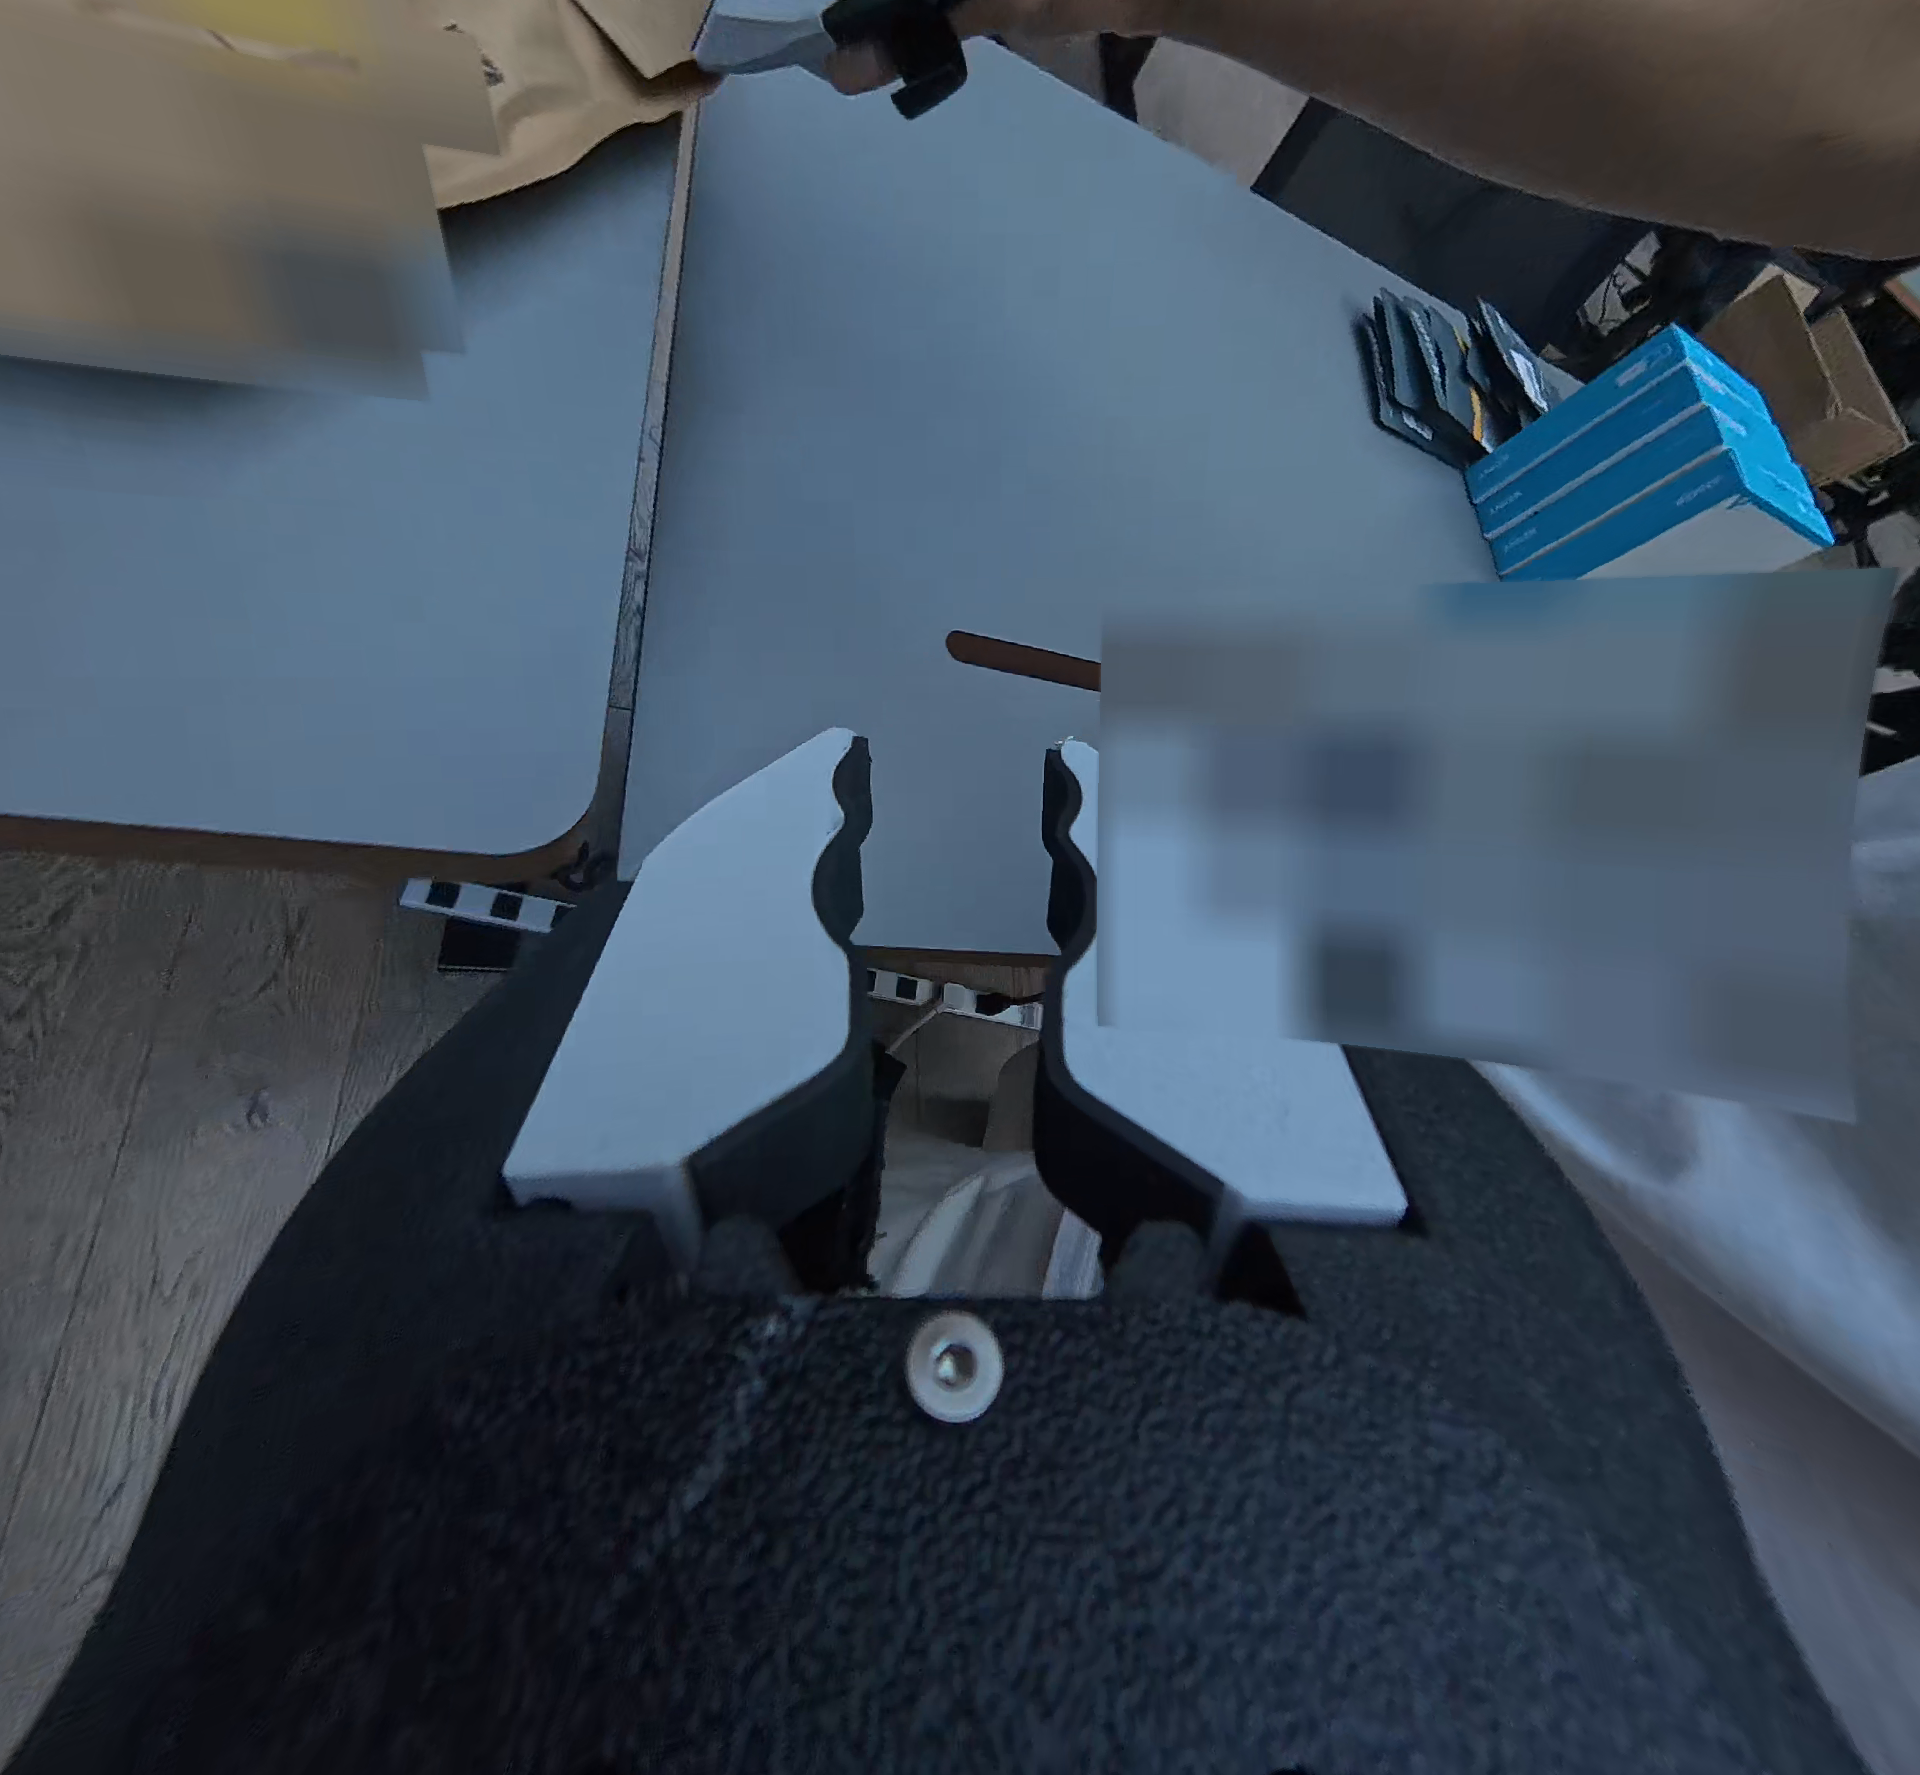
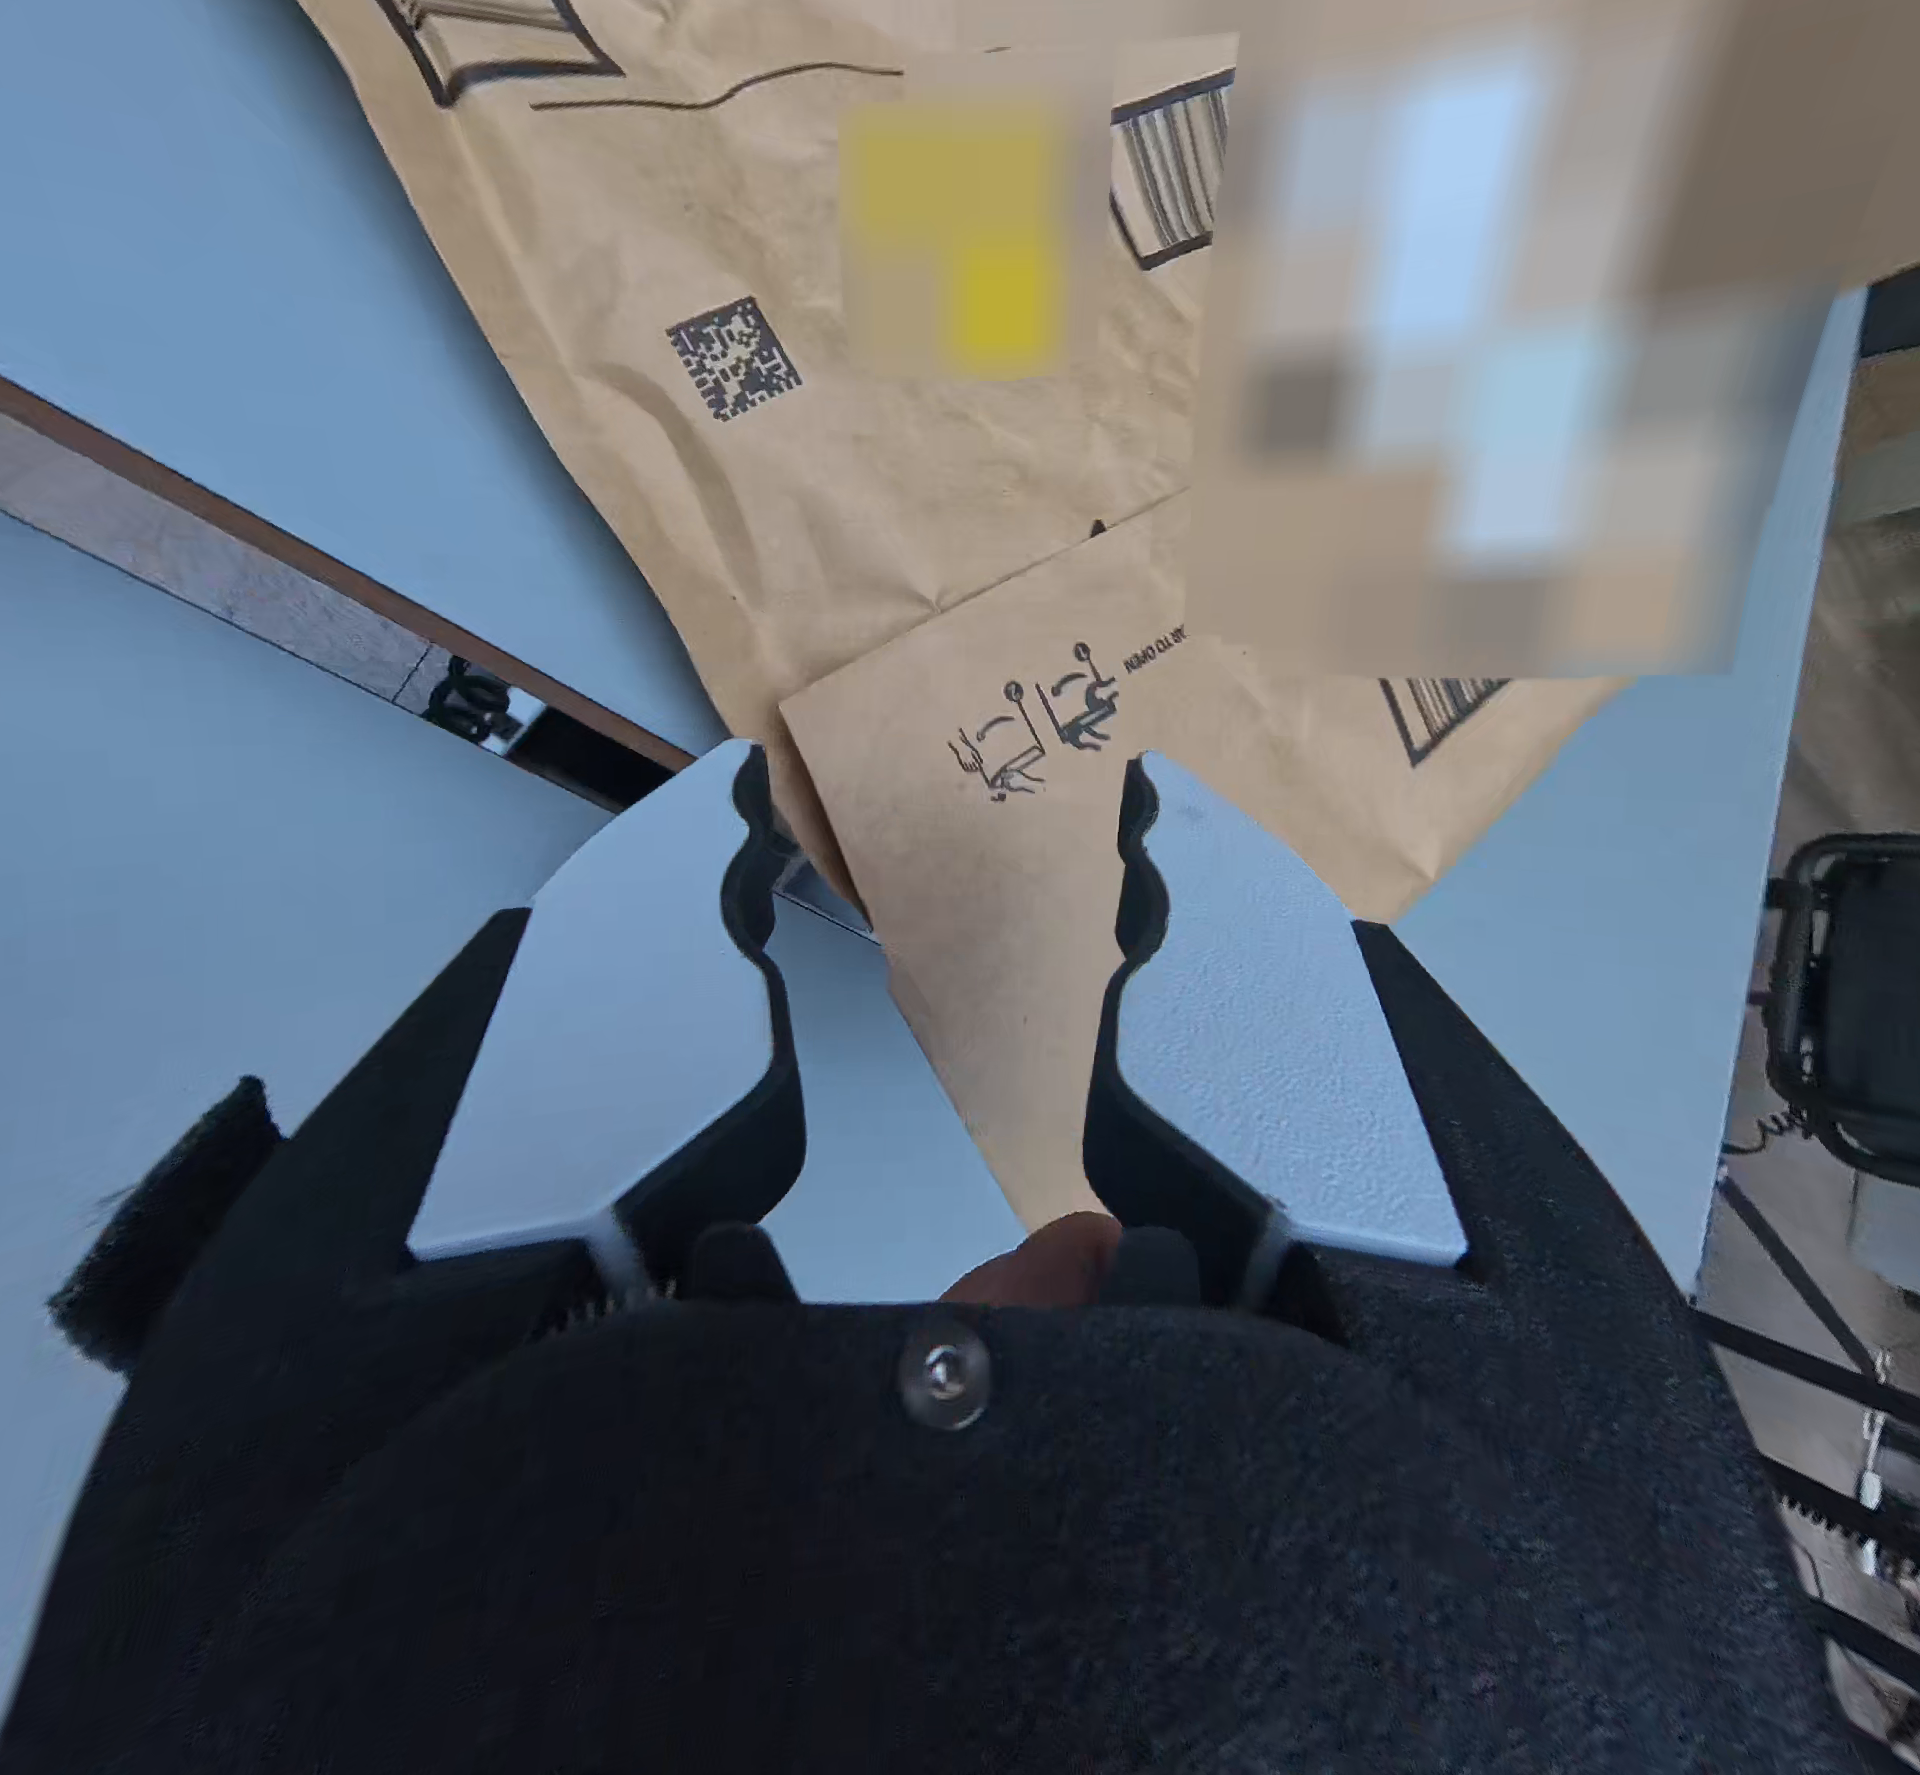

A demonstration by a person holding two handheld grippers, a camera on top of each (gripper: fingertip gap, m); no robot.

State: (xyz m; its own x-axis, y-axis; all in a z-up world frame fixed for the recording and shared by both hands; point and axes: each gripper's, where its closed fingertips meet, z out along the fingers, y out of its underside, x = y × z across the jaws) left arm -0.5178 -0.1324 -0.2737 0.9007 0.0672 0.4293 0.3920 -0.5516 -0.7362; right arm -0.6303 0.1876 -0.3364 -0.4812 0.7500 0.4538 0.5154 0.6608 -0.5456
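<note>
While my right gripper (image 2: 940,769) hangs wide open over the brown paper mailers (image 2: 790,478), nothing gripped, my left gripper (image 1: 956,759) idles narrowly open over bare white table (image 1: 935,375) beside them.

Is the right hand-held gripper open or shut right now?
Open. In the right wrist view the right hand-held gripper has a wide gap between its fingers, with a corner of a brown paper mailer showing between them, ungripped.
</note>
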